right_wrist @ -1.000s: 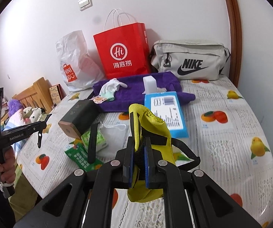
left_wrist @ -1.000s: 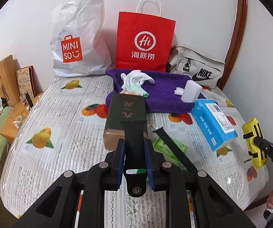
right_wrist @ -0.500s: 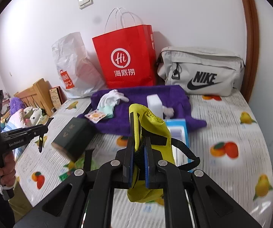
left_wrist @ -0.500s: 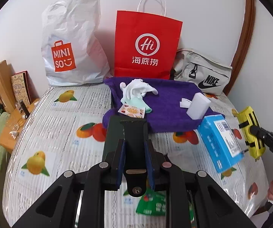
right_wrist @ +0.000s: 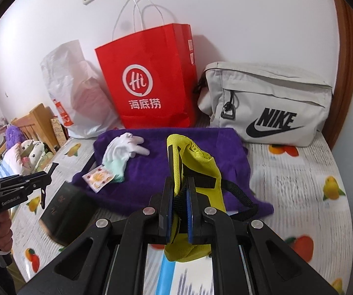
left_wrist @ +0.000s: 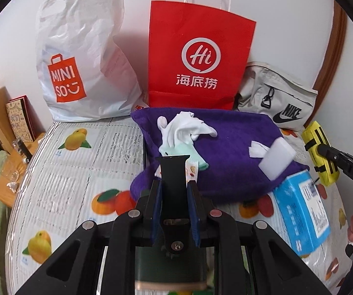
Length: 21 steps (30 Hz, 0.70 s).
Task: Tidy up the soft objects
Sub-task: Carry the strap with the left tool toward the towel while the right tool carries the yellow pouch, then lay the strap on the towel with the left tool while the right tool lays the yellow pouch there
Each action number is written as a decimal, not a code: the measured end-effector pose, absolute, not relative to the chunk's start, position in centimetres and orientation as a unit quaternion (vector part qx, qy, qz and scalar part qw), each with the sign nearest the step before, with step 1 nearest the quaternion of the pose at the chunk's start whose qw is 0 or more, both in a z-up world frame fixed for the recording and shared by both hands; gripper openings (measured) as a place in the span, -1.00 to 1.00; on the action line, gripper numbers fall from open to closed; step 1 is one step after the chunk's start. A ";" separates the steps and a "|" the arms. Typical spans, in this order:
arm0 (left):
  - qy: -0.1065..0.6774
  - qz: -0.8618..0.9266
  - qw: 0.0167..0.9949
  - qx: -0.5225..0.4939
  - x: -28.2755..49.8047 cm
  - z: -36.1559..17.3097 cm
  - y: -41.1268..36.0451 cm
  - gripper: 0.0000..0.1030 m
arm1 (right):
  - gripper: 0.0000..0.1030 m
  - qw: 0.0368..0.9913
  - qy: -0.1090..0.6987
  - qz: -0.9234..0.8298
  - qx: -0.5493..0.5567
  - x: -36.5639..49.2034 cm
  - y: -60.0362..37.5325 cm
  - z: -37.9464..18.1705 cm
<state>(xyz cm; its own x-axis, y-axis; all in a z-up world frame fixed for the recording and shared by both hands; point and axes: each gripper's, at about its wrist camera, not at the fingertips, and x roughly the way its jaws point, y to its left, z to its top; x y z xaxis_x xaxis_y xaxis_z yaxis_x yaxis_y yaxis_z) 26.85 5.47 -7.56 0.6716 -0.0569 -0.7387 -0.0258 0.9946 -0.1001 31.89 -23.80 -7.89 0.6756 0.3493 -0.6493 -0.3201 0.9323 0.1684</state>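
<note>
Yellow mesh pouch (right_wrist: 196, 172) sits pinched tight in my right tool (right_wrist: 178, 211) above the purple towel (right_wrist: 201, 147); left tool (left_wrist: 174, 209) clamps a black strap (left_wrist: 172, 179) over the bed (left_wrist: 78, 172).

we see a paper bag (left_wrist: 196, 56) standing behind the towel (left_wrist: 228, 152), a plastic bag (left_wrist: 83, 56) to its left, a pouch (left_wrist: 277, 98) to its right; gloves (left_wrist: 183, 132) lie on the towel.

Black strap (left_wrist: 174, 172) between tool (left_wrist: 174, 211) pads
</note>
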 end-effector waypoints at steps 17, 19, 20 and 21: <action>0.422 -0.011 0.905 -0.055 34.6 -8.9 5.8 -0.61 | -0.81 0.902 0.388 0.188 -0.004 41.5 -21.6 -10.3; 0.426 -0.013 0.903 -0.057 35.3 -9.2 5.8 -0.61 | -0.80 0.901 0.390 0.188 -0.003 42.1 -21.6 -10.4; 0.428 -0.013 0.902 -0.058 35.6 -9.4 5.8 -0.61 | -0.80 0.900 0.393 0.189 -0.002 42.4 -21.5 -10.5; 0.434 -0.013 0.899 -0.060 36.0 -9.7 5.8 -0.61 | -0.79 0.899 0.396 0.190 -0.003 42.8 -21.5 -10.5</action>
<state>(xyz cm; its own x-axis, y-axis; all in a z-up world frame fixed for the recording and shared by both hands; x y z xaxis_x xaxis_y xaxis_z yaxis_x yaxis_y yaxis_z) 36.03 5.76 -9.69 0.6226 -0.0752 -0.7789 -0.0291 0.9925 -0.1190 42.76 -21.46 -10.53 0.6148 0.3388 -0.7122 -0.3438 0.9278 0.1447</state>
